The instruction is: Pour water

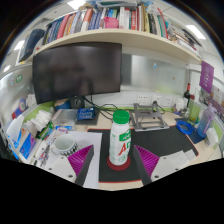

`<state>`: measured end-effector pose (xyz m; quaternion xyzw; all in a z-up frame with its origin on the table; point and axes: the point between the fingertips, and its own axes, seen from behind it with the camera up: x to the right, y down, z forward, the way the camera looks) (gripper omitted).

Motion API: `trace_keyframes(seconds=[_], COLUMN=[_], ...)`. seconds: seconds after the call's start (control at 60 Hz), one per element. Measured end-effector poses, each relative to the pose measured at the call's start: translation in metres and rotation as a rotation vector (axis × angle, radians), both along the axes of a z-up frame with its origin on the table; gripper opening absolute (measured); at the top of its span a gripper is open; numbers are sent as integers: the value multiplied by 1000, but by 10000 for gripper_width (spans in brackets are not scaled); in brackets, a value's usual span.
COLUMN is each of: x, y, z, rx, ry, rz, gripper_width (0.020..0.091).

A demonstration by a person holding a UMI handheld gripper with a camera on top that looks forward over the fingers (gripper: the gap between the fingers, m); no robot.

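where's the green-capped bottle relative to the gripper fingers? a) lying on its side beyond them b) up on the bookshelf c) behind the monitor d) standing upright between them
d: the bottle stands upright on the desk between the two fingers of the gripper, with a gap showing at each side, so the fingers are open around it.

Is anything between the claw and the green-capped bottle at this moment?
Nothing visible is in the way. The bottle stands upright on the desk, already between the claw's open fingers, with a gap on each side. The mug sits off to the left, apart.
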<state>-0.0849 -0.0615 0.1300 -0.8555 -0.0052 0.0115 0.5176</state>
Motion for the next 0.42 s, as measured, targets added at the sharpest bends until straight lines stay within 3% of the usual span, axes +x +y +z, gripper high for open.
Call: trace_keyframes(seconds=[0.183,0.417], x=[-21,-19], y=[-20,-29], z=[49,69], rx=[23,13], ry=[15,5], rz=[-24,-64], gripper_width=[810,810])
